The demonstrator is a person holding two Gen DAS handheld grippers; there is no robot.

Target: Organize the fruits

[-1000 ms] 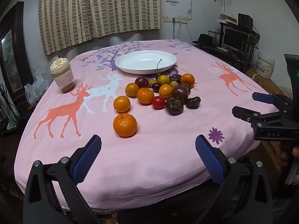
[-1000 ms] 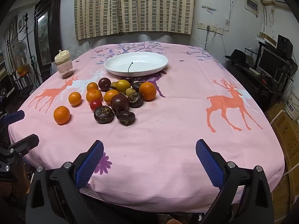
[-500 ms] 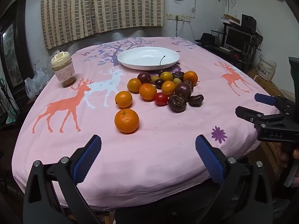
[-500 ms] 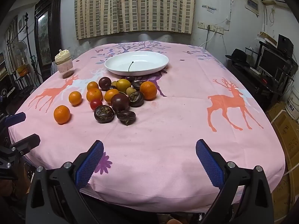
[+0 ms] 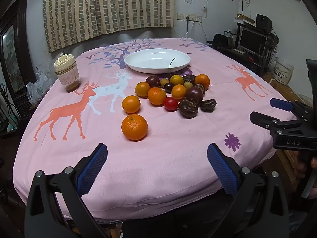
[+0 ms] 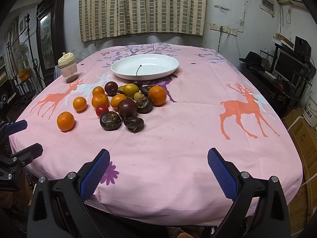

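A pile of fruit lies mid-table on the pink deer-print cloth: several oranges, dark purple fruits, a red tomato (image 5: 170, 104) and small yellow ones. One orange (image 5: 134, 127) lies alone nearest my left gripper (image 5: 157, 167), which is open and empty over the near table edge. Behind the pile stands a white oval plate (image 5: 157, 60) holding only a thin dark stem. My right gripper (image 6: 158, 168) is also open and empty, hovering at the near edge, with the dark fruits (image 6: 110, 121) ahead to its left. Each gripper shows at the side of the other's view.
A lidded plastic jar (image 5: 66, 73) with brown residue stands at the table's left side. A monitor and shelves (image 6: 291, 67) crowd the right wall, cardboard boxes (image 6: 305, 138) sit on the floor, and a dark framed cabinet (image 6: 49, 29) is at the back left.
The left gripper has moved forward over the table edge, so the fruit looks closer and higher. The right gripper has barely shifted. Both stay open.
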